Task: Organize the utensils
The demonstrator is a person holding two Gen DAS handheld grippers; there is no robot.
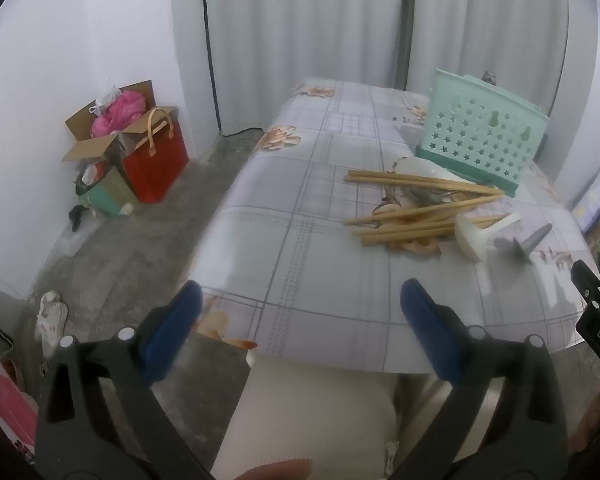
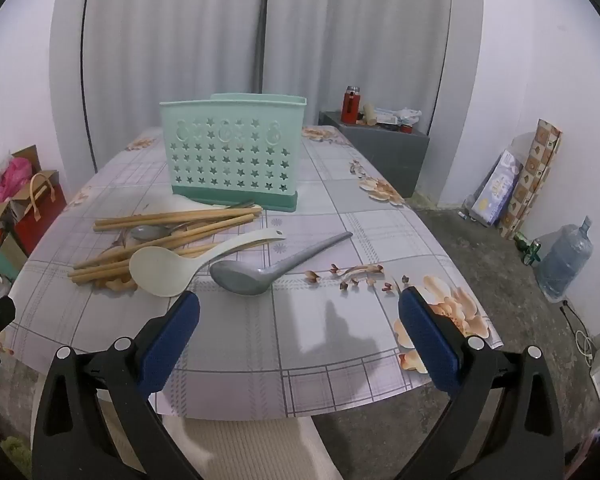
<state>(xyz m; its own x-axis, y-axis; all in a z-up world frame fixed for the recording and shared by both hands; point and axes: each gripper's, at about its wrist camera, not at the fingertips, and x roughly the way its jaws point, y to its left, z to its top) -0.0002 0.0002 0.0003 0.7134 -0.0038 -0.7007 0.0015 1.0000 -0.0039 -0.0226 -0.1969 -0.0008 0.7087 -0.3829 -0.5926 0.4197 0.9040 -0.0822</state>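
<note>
Opening step, nothing yet grasped: left gripper (image 1: 300, 304) and right gripper (image 2: 299, 312) are held wide apart and empty, utensils (image 2: 204, 256) lying loose before the green holder (image 2: 232, 156), so a first pick is judged next.

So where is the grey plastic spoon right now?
In the right wrist view the grey plastic spoon lies flat on the checked tablecloth, just right of the cream plastic spoon, in front of the mint-green star-holed basket.
</note>
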